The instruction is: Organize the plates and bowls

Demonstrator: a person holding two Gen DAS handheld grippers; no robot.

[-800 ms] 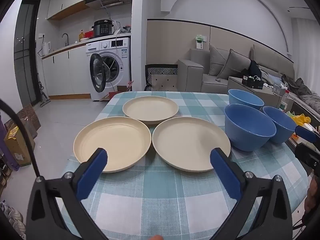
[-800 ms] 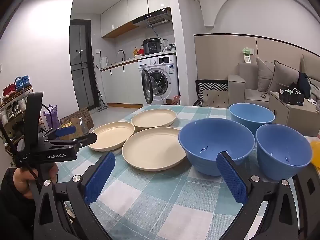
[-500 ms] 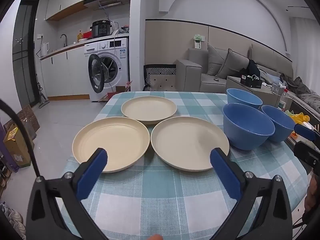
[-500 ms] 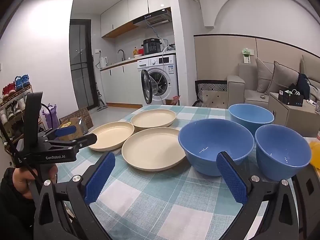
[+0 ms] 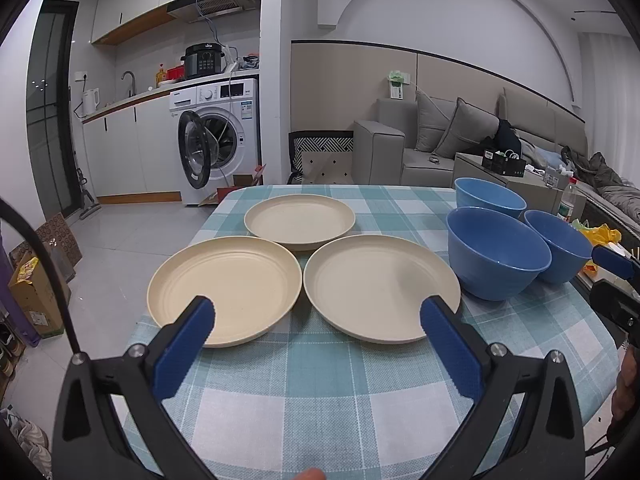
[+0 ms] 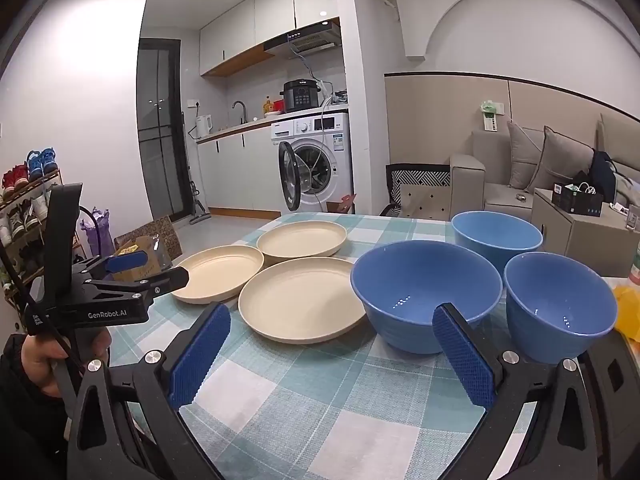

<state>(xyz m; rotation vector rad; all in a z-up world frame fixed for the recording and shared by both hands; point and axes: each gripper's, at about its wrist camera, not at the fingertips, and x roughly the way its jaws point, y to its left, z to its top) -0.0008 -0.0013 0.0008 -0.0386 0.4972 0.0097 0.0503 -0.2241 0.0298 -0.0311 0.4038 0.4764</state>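
Almost nothing has changed from a moment earlier: the left gripper (image 5: 316, 320) and right gripper (image 6: 332, 332) hover low in frame, jaws wide and empty. Three cream plates (image 5: 382, 288) and three blue bowls (image 6: 426, 284) sit mid-frame on the bench (image 5: 320, 384), unstacked, so organizing has not begun.

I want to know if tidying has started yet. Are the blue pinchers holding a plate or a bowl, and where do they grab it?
Nothing is held. The left gripper and right gripper are both open, short of the plates and bowls.
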